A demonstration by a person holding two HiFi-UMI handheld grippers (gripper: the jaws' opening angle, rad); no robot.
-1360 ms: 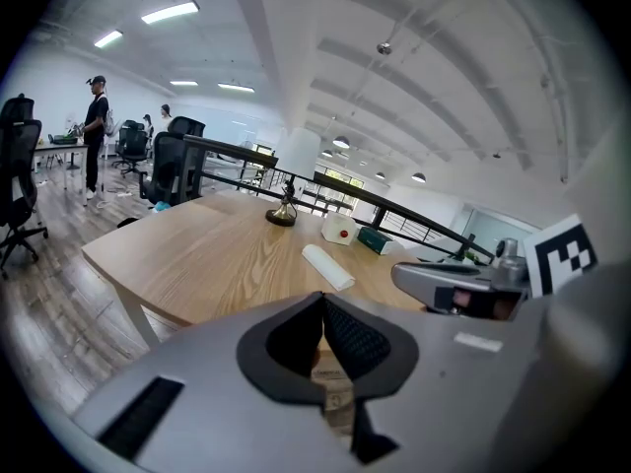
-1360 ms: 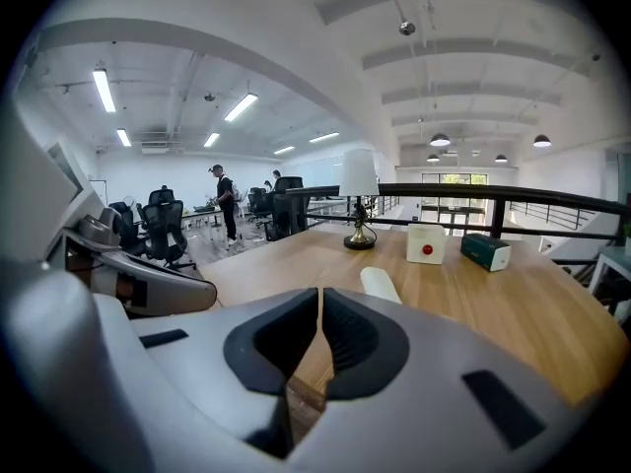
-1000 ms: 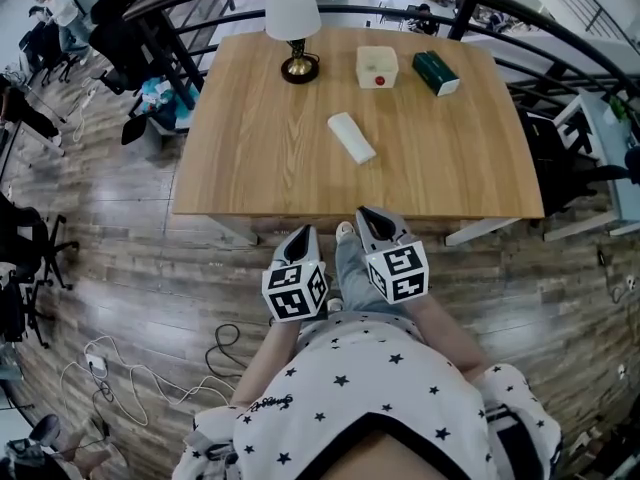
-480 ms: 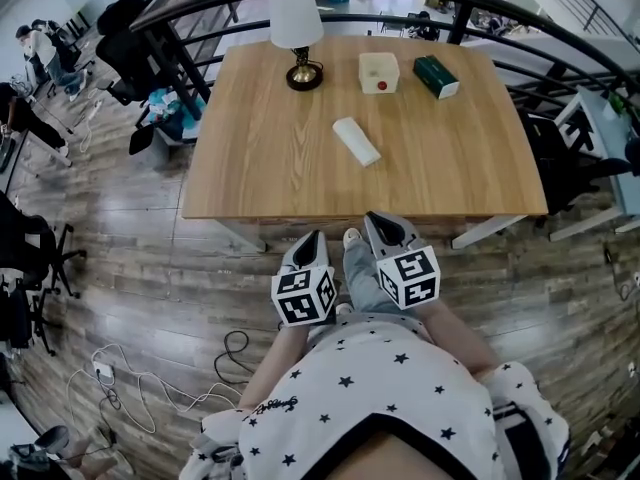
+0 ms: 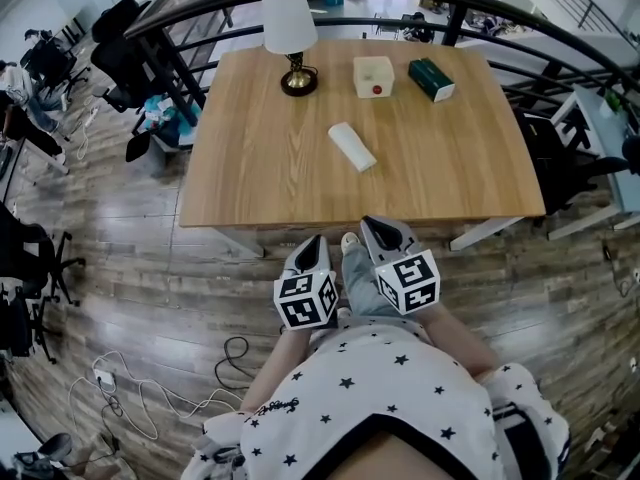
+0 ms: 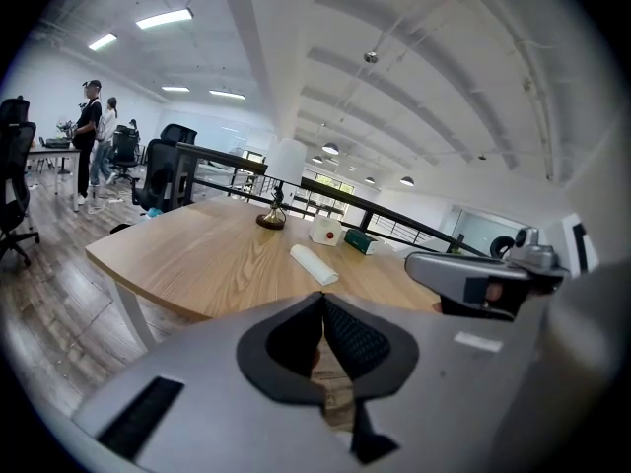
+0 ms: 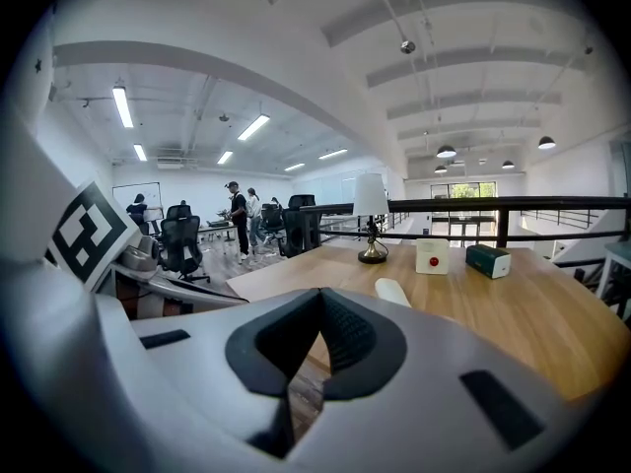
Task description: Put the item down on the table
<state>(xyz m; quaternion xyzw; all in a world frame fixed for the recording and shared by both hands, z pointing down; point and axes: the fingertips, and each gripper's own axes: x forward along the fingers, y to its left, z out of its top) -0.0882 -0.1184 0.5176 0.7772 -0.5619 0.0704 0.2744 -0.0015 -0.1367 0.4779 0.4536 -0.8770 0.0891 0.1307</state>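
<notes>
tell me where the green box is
Head view: the green box lies near the far edge of the table, just right of the white box with the red dot.

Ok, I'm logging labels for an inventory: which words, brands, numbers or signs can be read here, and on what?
No text here can be read.
The green box: print, if any, too small to read.
The white box: a red dot, no legible lettering.
Cubes on the left gripper and right gripper: black-and-white square markers, no letters.
</notes>
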